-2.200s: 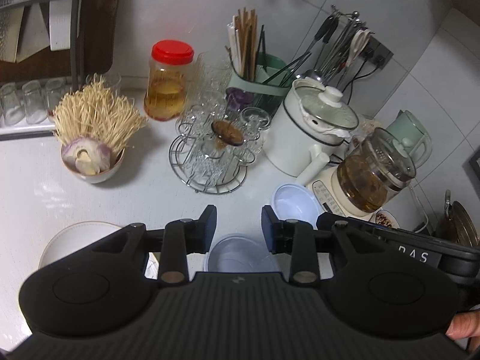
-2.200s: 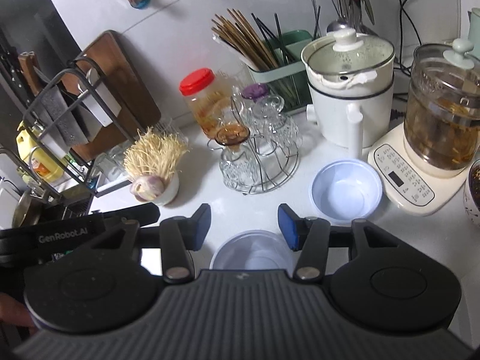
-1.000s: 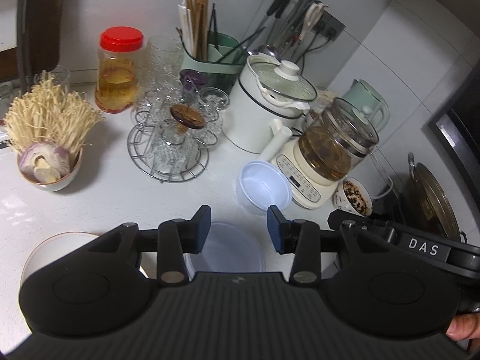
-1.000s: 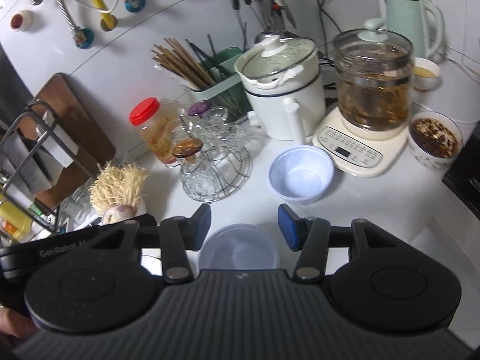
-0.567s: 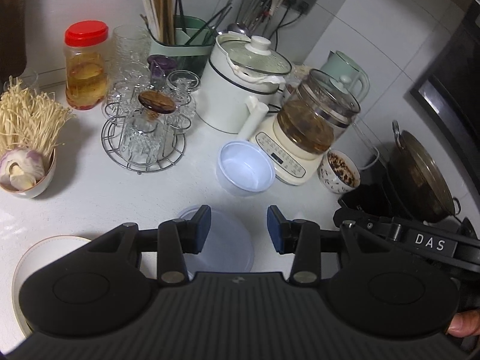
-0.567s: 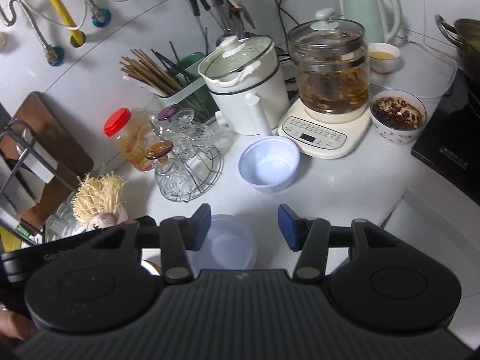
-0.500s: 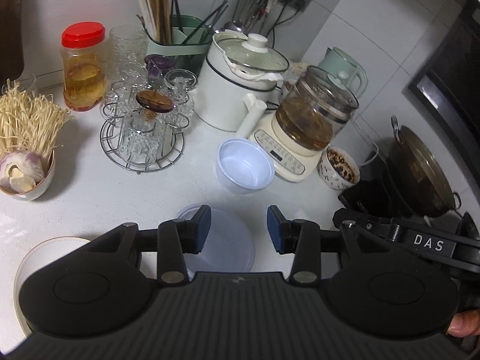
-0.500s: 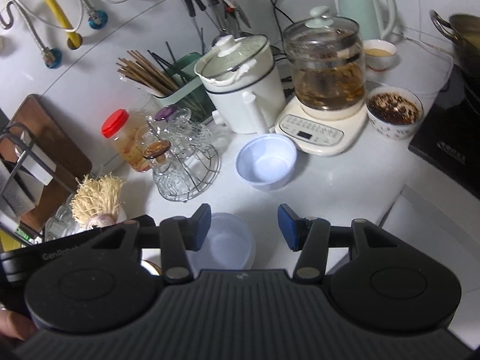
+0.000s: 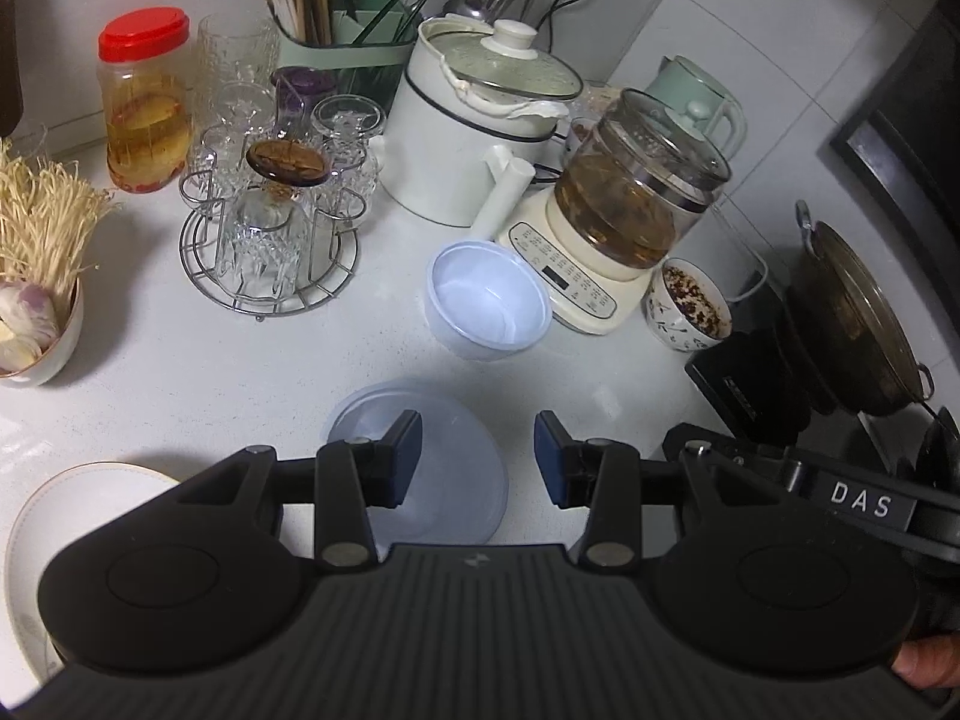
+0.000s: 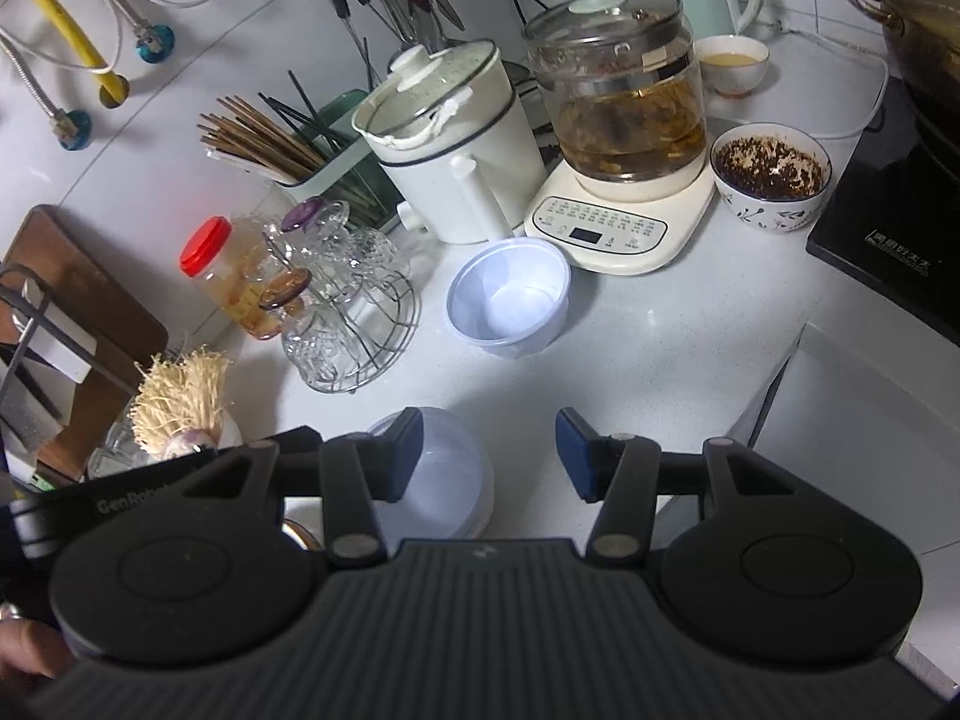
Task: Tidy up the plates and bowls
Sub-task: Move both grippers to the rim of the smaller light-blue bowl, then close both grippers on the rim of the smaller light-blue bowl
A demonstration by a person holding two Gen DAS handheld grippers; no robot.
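A pale blue plastic bowl [image 9: 487,307] stands upright on the white counter in front of the tea kettle base; it also shows in the right wrist view [image 10: 509,305]. A second pale blue bowl [image 9: 447,462] sits upside down just under my left gripper [image 9: 477,457], and under my right gripper's left finger in the right wrist view [image 10: 447,474]. A white plate [image 9: 42,522] lies at the lower left. A patterned bowl of dark spice [image 10: 771,177] stands to the right of the kettle. My right gripper [image 10: 491,455] is open and empty. The left is open and empty too.
A wire rack of glass cups [image 9: 270,228], a red-lidded jar [image 9: 147,102], a white pot [image 9: 474,120], a glass tea kettle [image 9: 630,204] and a chopstick holder [image 9: 336,30] crowd the back. A bowl of enoki [image 9: 30,276] stands left. An induction hob and wok [image 10: 900,120] are right.
Both grippers have swung to the right over the counter, so the kettle, spice bowl and hob come into view. Both stay open and hold nothing.
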